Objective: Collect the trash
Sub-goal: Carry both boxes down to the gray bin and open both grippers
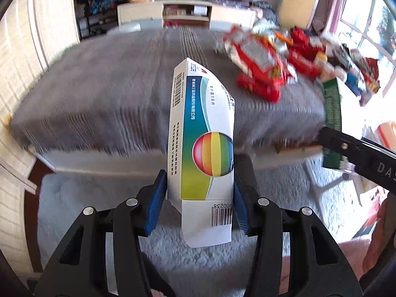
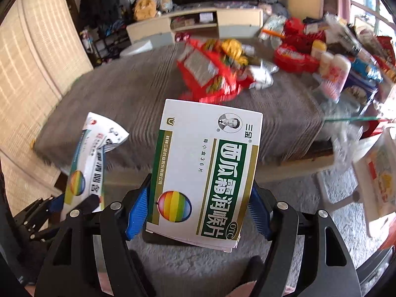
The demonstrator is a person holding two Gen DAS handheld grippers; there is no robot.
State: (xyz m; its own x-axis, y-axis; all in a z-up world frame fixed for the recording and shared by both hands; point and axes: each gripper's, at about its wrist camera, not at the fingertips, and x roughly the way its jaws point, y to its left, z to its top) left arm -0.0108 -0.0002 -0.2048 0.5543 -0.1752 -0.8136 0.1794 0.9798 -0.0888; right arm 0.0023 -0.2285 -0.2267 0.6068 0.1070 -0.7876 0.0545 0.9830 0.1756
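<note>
Trash, item one: blue-and-white carton [image 1: 201, 133], flattened cardboard, glossy, rainbow ball print and barcodes, clamped upright between the ribbed blue pads [image 1: 154, 205] of the left gripper [image 1: 198, 205], above a fluffy pale rug [image 1: 81, 205]. Grey ribbed bedspread [image 1: 111, 86] behind carries crumpled red wrappers [image 1: 259, 66], blurred.

Right wrist view: green-and-white carton [image 2: 208, 170], flat rectangular cardboard, gold borders, same rainbow ball, gripped edge to edge by the right gripper [image 2: 198, 212]. Left gripper with its bent carton shows at lower left.
</note>
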